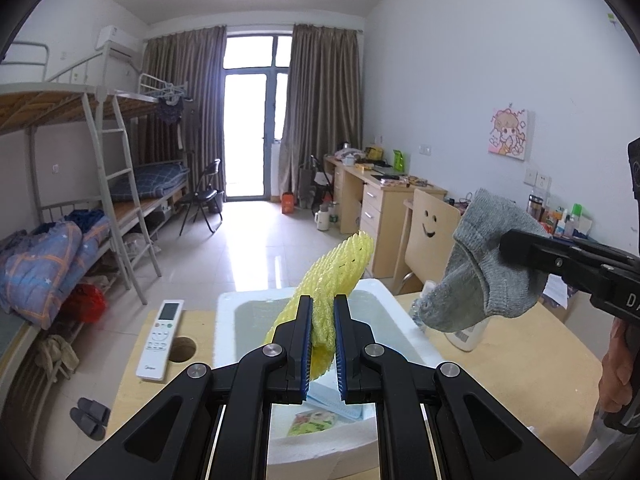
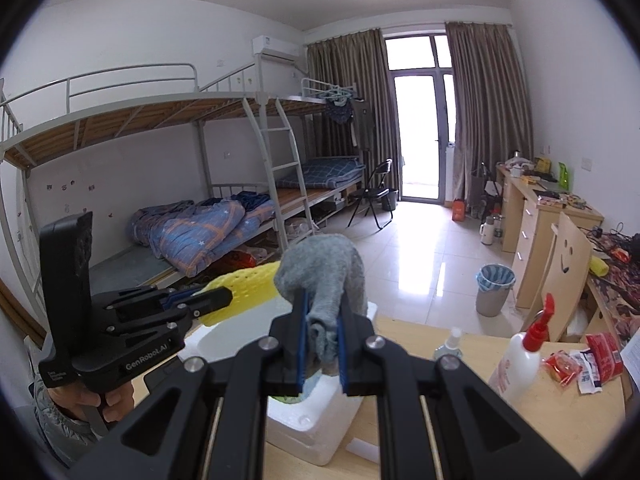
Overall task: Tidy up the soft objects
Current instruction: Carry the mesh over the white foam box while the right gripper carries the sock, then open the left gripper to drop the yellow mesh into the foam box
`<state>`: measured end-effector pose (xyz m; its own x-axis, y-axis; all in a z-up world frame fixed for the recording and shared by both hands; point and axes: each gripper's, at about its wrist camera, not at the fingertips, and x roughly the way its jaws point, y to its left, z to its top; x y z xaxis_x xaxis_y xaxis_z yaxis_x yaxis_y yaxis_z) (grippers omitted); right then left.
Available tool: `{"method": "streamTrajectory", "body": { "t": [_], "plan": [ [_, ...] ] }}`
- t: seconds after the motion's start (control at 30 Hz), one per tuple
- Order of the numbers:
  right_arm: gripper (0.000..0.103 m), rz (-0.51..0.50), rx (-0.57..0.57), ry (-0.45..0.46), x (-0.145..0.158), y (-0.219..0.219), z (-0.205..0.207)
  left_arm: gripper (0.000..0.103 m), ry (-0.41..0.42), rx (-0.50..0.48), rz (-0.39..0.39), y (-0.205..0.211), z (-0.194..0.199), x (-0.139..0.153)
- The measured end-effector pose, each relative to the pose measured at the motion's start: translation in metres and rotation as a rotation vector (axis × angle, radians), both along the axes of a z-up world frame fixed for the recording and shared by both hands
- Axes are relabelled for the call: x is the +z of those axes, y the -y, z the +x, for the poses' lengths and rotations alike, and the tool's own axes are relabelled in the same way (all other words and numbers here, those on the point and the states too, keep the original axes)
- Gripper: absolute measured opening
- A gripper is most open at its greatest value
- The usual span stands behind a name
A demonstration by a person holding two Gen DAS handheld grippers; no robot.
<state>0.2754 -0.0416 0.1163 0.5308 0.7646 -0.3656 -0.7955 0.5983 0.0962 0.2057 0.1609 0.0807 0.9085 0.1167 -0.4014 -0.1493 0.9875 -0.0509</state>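
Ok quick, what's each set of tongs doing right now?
Left tongs: closed on the yellow foam net.
Right tongs: closed on the grey sock.

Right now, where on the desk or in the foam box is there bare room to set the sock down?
Free: the bare wood of the desk right of the foam box, short of the white bottle. The box's far half shows bare floor.

Crowded: the box's near end holds a blue mask and a packet; red snack packets fill the right edge.
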Motion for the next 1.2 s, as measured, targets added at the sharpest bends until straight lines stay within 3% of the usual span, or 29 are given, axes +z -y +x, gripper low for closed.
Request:
{"method": "streamTrajectory", "body": {
  "t": [0.3,0.33,0.4,0.43,0.47,0.6,1.2],
  "plan": [
    [0.015,0.006,-0.007,-0.006,0.000,-0.005,-0.002,0.012,-0.016,0.013,-0.004,-0.001,0.010,-0.004],
    [0.015,0.006,-0.007,-0.007,0.000,-0.005,-0.002,0.019,-0.017,0.011,-0.007,-0.001,0.011,-0.004],
    [0.015,0.005,-0.008,-0.006,-0.001,-0.005,-0.003,0.051,-0.019,0.020,-0.011,-0.003,0.011,-0.003],
    [0.015,0.005,-0.009,-0.005,-0.001,-0.004,-0.002,0.080,-0.015,0.020,-0.013,-0.003,0.010,-0.003],
    [0.015,0.007,-0.010,-0.006,-0.001,-0.001,-0.001,0.101,-0.006,0.025,-0.014,-0.004,0.008,-0.003],
    [0.015,0.006,-0.014,-0.006,-0.001,-0.003,-0.001,0.102,0.059,0.084,0.004,-0.005,-0.004,0.002],
    [0.015,-0.018,0.011,-0.001,-0.004,-0.014,0.002,0.102,0.054,0.103,0.016,-0.012,-0.018,0.002]
  ]
}}
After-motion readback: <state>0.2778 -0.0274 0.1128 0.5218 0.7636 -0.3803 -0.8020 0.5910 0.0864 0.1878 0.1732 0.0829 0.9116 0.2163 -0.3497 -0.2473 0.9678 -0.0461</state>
